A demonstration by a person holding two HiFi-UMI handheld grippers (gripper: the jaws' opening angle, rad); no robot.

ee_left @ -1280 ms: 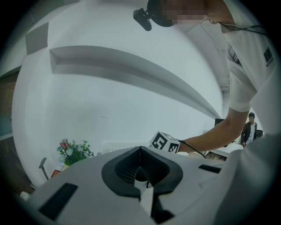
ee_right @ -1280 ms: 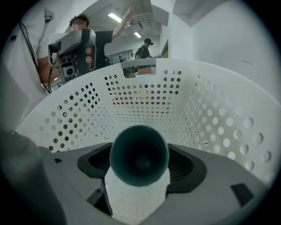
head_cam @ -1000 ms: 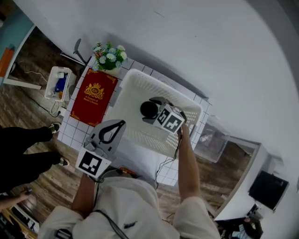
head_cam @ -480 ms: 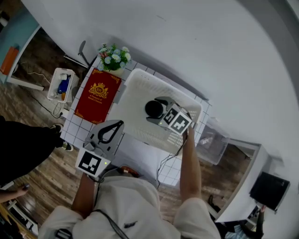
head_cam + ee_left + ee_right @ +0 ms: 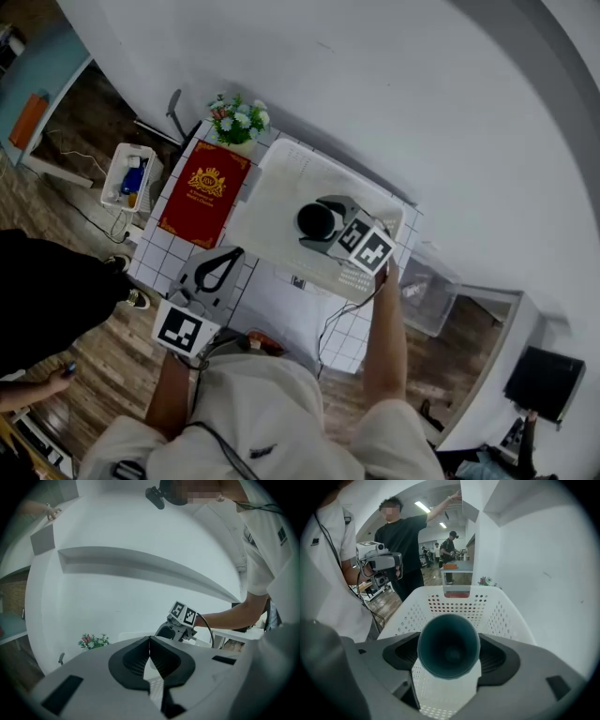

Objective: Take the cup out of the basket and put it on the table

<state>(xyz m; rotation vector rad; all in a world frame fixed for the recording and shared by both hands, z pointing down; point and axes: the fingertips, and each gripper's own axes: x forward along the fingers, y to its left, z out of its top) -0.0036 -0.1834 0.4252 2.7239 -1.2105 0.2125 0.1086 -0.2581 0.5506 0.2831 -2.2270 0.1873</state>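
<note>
Right gripper view: cup (image 5: 448,646) in jaws, axis along them, mouth facing camera.

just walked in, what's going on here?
A person is working with two handheld grippers at a table. The right gripper is shut on a dark cup, held on its side over the white basket. The cup is not yet on the table. The left gripper is shut and empty, off to the basket's left.

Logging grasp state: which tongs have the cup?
The right tongs: jaws clamped on the dark teal cup over the white basket. The left tongs are shut on nothing.
</note>
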